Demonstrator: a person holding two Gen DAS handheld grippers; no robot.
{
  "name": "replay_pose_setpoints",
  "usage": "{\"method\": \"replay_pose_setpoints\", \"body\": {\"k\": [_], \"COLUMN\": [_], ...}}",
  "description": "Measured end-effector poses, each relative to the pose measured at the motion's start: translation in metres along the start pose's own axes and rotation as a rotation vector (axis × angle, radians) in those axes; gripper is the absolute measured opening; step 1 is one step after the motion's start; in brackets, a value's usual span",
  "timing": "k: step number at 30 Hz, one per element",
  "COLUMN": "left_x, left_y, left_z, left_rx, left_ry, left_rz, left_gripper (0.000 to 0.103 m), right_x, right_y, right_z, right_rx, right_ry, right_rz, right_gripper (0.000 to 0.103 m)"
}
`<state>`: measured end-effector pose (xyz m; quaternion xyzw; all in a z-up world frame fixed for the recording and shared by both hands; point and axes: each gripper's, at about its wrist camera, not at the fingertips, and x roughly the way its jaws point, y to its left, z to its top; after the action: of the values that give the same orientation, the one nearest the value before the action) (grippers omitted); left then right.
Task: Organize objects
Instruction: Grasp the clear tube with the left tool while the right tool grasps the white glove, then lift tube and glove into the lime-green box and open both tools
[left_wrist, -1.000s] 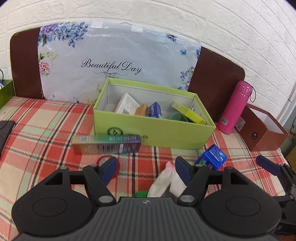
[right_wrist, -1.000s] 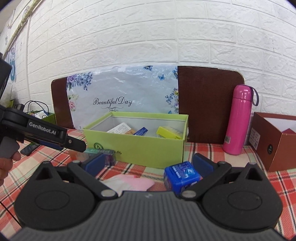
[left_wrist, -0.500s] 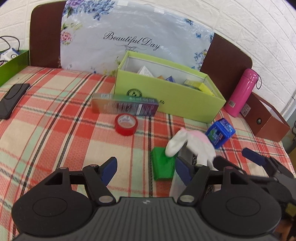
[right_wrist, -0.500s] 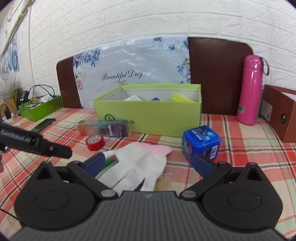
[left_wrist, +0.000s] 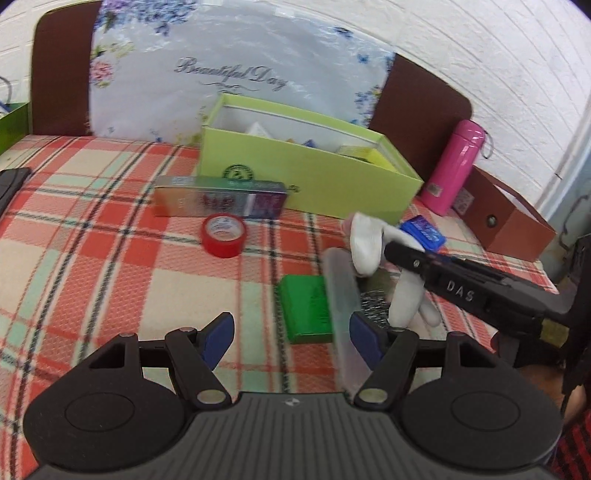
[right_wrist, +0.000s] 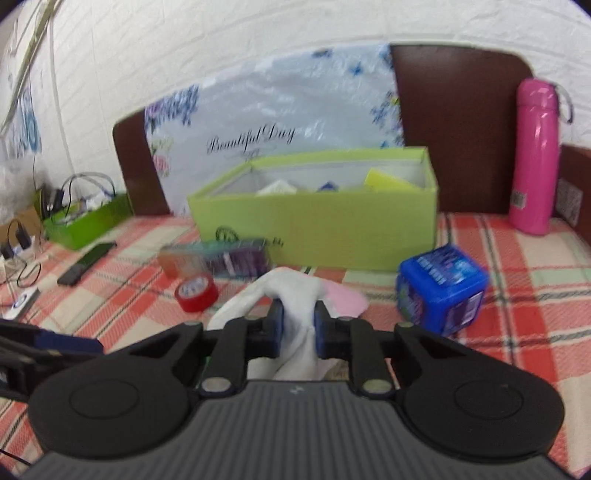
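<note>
The right gripper (right_wrist: 298, 328) has just been closing and now pinches the white glove (right_wrist: 295, 295) between its pads, bunching the cloth near the middle of the plaid table (left_wrist: 92, 258), probably to carry it to the green box (right_wrist: 332, 225) at the far side. The left gripper (left_wrist: 291, 332) stands wide with nothing held, just short of the green packet (left_wrist: 304, 306), likely its own target

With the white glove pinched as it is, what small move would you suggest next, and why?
Probably lift the glove and carry it toward the open green box. The right hand-held gripper has just closed on its cloth, the box behind already holds items, and the left hand-held gripper is open and holds nothing.
</note>
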<state>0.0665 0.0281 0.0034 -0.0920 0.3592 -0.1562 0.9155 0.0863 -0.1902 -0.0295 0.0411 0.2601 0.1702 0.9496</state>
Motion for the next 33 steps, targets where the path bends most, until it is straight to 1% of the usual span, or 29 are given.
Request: {"method": "replay_pose_setpoints", "body": {"k": [3, 6, 9, 12, 13, 15, 16, 17, 19, 22, 24, 25, 26, 27, 28, 29, 33], "left_x": [0.012, 0.032, 0.054, 0.074, 0.078, 0.082, 0.081, 0.078, 0.069, 0.053, 0.041, 0.036, 0.033, 0.031, 0.029, 0.027, 0.026], "left_y": [-0.014, -0.025, -0.035, -0.044, -0.046, -0.05, -0.05, -0.046, -0.034, -0.023, -0.018, -0.017, -0.014, -0.013, -0.01, -0.008, -0.003], "left_z": [0.001, 0.003, 0.008, 0.015, 0.015, 0.015, 0.015, 0.015, 0.014, 0.004, -0.007, -0.014, -0.02, -0.026, -0.031, -0.035, -0.042], "left_rx": [0.029, 0.037, 0.034, 0.073, 0.095, 0.154, 0.177, 0.183, 0.154, 0.149, 0.15, 0.151, 0.152, 0.152, 0.15, 0.147, 0.141], "left_ry": [-0.001, 0.023, 0.024, 0.032, 0.025, 0.02, 0.023, 0.029, 0.04, 0.044, 0.043, 0.047, 0.057, 0.07, 0.077, 0.08, 0.082], "left_rz": [-0.037, -0.047, -0.015, 0.028, 0.048, 0.096, 0.111, 0.111, 0.08, 0.089, 0.094, 0.1, 0.106, 0.116, 0.124, 0.13, 0.134], "left_gripper": [0.072, 0.069, 0.069, 0.066, 0.062, 0.047, 0.035, 0.032, 0.03, 0.03, 0.031, 0.033, 0.038, 0.042, 0.051, 0.053, 0.053], "right_x": [-0.022, -0.044, -0.06, -0.072, -0.075, -0.079, -0.081, -0.082, -0.083, -0.082, -0.078, -0.078, -0.078, -0.077, -0.076, -0.075, -0.074], "right_y": [-0.01, -0.022, -0.033, -0.039, -0.041, -0.043, -0.042, -0.041, -0.039, -0.033, -0.031, -0.031, -0.031, -0.031, -0.032, -0.032, -0.034], "right_z": [0.004, -0.001, -0.014, -0.029, -0.034, -0.04, -0.043, -0.045, -0.049, -0.054, -0.057, -0.059, -0.059, -0.06, -0.061, -0.061, -0.064], "right_rx": [0.013, 0.02, 0.029, 0.053, 0.064, 0.081, 0.083, 0.081, 0.063, 0.026, 0.009, 0.01, 0.011, 0.011, 0.009, 0.005, 0.004], "right_ry": [-0.044, -0.056, -0.027, -0.004, 0.003, 0.019, 0.023, 0.029, 0.046, 0.078, 0.099, 0.1, 0.099, 0.101, 0.109, 0.115, 0.128], "right_rz": [-0.023, -0.049, -0.071, -0.092, -0.094, -0.092, -0.091, -0.088, -0.085, -0.098, -0.105, -0.107, -0.109, -0.115, -0.122, -0.125, -0.127], "right_gripper": [0.016, 0.016, 0.016, 0.016, 0.016, 0.016, 0.016, 0.016, 0.016, 0.018, 0.025, 0.032, 0.04, 0.044, 0.051, 0.052, 0.057]}}
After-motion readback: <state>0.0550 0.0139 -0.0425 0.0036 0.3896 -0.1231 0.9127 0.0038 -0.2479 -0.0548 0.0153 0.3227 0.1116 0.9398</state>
